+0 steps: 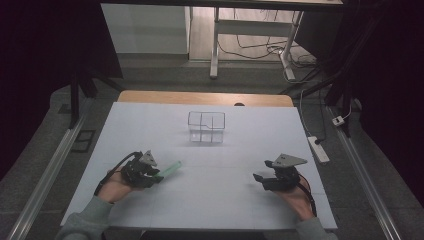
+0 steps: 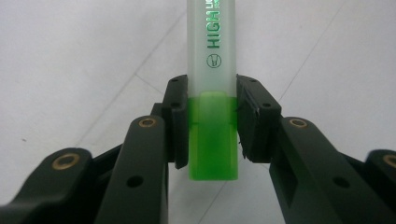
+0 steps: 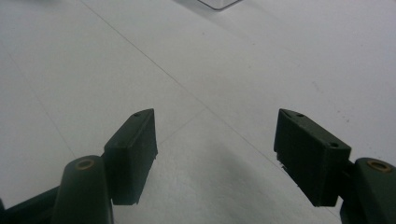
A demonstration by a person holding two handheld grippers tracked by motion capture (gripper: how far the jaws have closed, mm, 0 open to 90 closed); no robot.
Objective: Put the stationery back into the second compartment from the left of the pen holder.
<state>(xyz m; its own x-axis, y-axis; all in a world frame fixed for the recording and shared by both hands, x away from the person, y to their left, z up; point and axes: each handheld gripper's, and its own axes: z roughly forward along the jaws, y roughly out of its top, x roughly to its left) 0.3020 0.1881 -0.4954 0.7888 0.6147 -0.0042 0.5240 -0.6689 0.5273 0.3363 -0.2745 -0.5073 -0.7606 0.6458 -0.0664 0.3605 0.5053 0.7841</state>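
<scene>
A green highlighter (image 2: pixel 212 93) with a frosted cap and a bright green rear end sits between the jaws of my left gripper (image 2: pixel 212 123), which is shut on it near its green end. In the high view that highlighter (image 1: pixel 171 168) sticks out up and to the right from the left gripper (image 1: pixel 156 176) at the table's left front. My right gripper (image 1: pixel 261 171) rests at the right front, open, with bare table between its jaws (image 3: pixel 215 154). A clear divided box (image 1: pixel 206 127) stands at the middle of the table, farther back.
The white table cover (image 1: pixel 210 195) spreads between both hands. A corner of the clear box (image 3: pixel 218 3) shows at the top of the right gripper view. A power strip (image 1: pixel 318 149) lies on the floor right of the table.
</scene>
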